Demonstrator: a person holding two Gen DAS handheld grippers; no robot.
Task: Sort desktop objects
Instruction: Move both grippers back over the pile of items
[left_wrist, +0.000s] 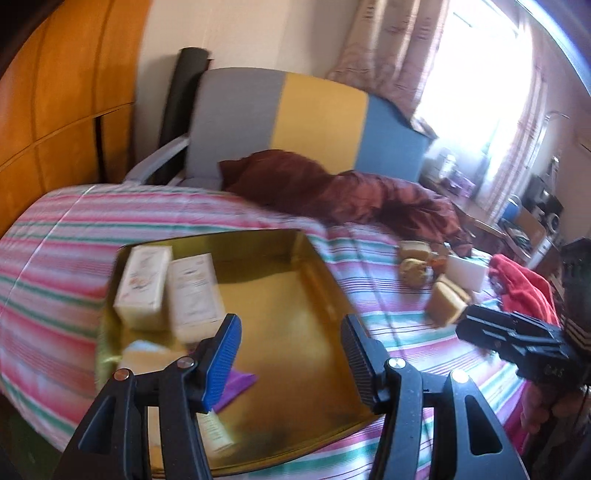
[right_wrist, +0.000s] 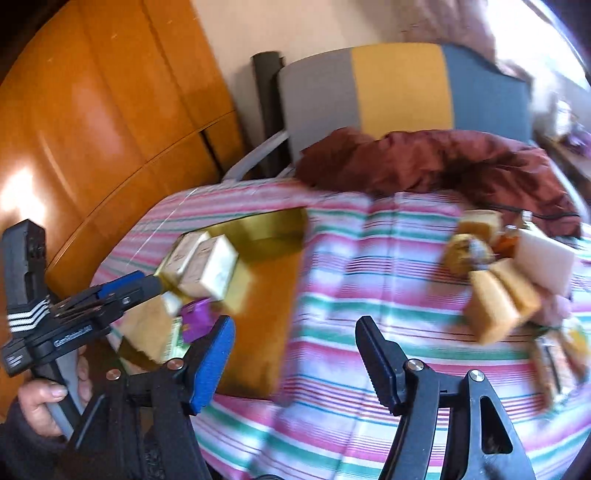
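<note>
A gold tin tray (left_wrist: 280, 295) lies on a striped cloth. It holds two cream boxes (left_wrist: 168, 284), a purple packet (left_wrist: 236, 384) and other packets at its near end. My left gripper (left_wrist: 291, 354) hangs open and empty over the tray. A pile of loose items, with tan sponge blocks (right_wrist: 498, 299) and a white block (right_wrist: 543, 258), lies on the cloth to the right. My right gripper (right_wrist: 295, 358) is open and empty above the cloth between the tray (right_wrist: 273, 295) and the pile. The pile (left_wrist: 443, 280) also shows in the left wrist view.
A dark red garment (left_wrist: 343, 192) is bunched at the far side of the striped cloth (right_wrist: 369, 258). A grey, yellow and blue chair back (left_wrist: 306, 122) stands behind. An orange wooden cabinet (right_wrist: 110, 129) is at the left. A red cloth (left_wrist: 524, 284) lies at the right.
</note>
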